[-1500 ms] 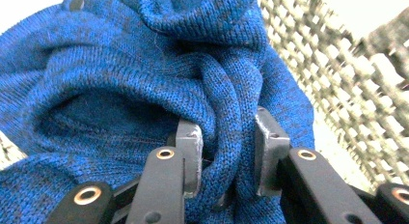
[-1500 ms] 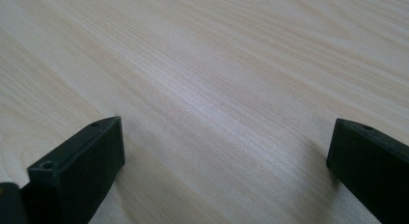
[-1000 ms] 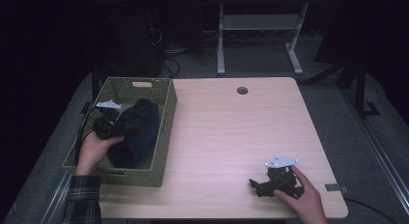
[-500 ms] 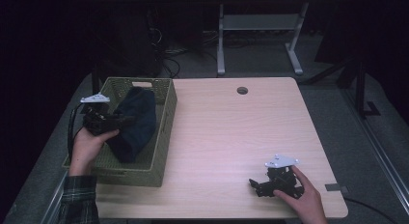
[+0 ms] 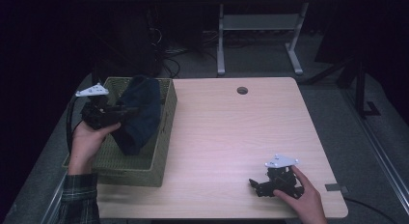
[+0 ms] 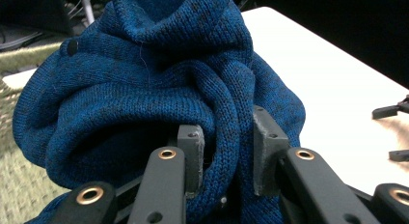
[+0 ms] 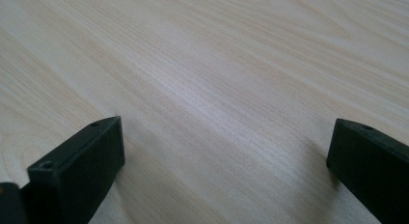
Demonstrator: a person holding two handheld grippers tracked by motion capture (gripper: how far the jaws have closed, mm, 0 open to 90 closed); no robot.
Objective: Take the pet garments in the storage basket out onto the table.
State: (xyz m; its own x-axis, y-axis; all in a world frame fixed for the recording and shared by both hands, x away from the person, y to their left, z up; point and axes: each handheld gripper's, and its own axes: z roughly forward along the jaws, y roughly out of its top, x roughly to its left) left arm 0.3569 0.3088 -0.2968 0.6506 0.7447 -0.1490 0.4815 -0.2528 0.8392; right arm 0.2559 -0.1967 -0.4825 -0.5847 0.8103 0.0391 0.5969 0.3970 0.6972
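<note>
A dark blue knitted garment (image 5: 140, 113) hangs partly lifted over the green woven basket (image 5: 161, 137) at the table's left. My left gripper (image 5: 124, 109) is shut on a thick fold of it. In the left gripper view the blue knit (image 6: 144, 84) bulges between and above the two grey pads (image 6: 192, 151). My right gripper (image 5: 254, 185) rests low on the wooden table (image 5: 241, 132) near the front right, held by a hand. Its jaws stand wide apart over bare wood (image 7: 217, 89) with nothing between them.
A round cable hole (image 5: 242, 90) sits near the table's far edge. Behind the table stands a white metal frame (image 5: 255, 35) on the dim floor. A small grey tab (image 5: 334, 187) lies at the front right corner.
My left gripper has risen and moved toward the basket's far left, pulling the blue garment up out of the basket. The right gripper has stayed in place.
</note>
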